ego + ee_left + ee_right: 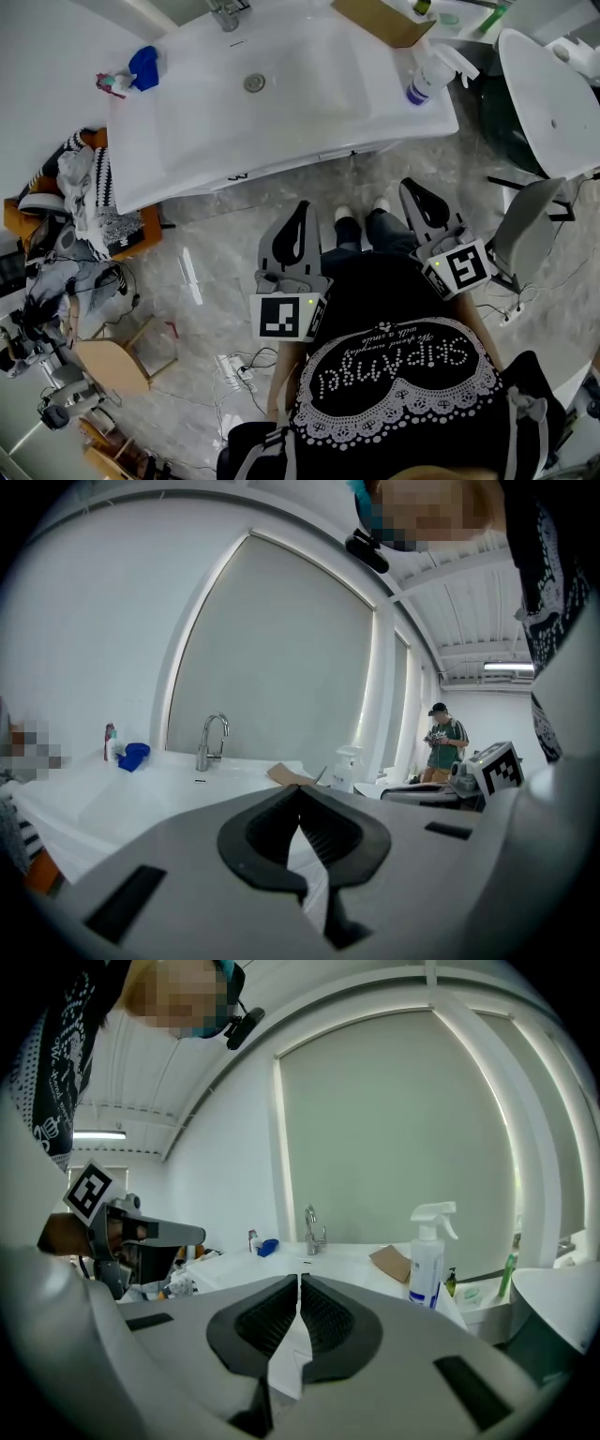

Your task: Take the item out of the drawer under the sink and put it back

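In the head view the drawer under the sink (281, 112) is hidden by the white bench top, and its front cannot be made out. The faucet (228, 11) and the brown cardboard piece (380, 19) are cut off by the upper edge, and a second basin (553, 94) by the right edge. The print on the spray bottle (427, 80) and on the small bottle (114, 84) is too small to be read. What is held by the distant person (444, 742) in the left gripper view cannot be told.

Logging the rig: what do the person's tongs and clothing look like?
The left tongs and right tongs are grey with black ribbed pads; each carries a white cube with black square markers. The black top has white lettering.
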`<state>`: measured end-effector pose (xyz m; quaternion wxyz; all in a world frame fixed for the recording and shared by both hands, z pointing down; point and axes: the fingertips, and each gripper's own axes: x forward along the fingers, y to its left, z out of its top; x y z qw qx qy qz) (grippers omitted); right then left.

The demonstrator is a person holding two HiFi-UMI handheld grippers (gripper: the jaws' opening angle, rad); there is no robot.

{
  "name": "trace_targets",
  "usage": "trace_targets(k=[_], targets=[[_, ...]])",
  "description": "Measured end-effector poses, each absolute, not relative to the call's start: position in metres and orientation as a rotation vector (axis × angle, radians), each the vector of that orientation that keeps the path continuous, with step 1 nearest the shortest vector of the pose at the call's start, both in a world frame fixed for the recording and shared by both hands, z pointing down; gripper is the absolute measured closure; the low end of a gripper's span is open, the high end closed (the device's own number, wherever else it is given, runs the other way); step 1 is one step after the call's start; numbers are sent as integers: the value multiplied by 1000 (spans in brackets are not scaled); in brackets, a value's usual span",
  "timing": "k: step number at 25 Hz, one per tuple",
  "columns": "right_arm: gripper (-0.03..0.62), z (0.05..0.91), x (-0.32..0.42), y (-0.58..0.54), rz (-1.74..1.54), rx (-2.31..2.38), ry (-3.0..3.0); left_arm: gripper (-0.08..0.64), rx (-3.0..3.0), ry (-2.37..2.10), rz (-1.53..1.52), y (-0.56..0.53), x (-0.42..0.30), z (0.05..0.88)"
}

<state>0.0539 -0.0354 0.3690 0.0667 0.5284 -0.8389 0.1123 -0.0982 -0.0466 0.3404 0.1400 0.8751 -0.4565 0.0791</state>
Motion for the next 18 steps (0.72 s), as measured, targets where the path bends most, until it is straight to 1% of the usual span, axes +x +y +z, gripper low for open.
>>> trace_targets(k=[10,18], targets=[[571,377,61,-38,370,1608,-2493,555,2541,-1277,231,-54,-87,340],[562,408,59,-42,371,1562,-2446,555,2511,-1213,270,-42,-76,359]])
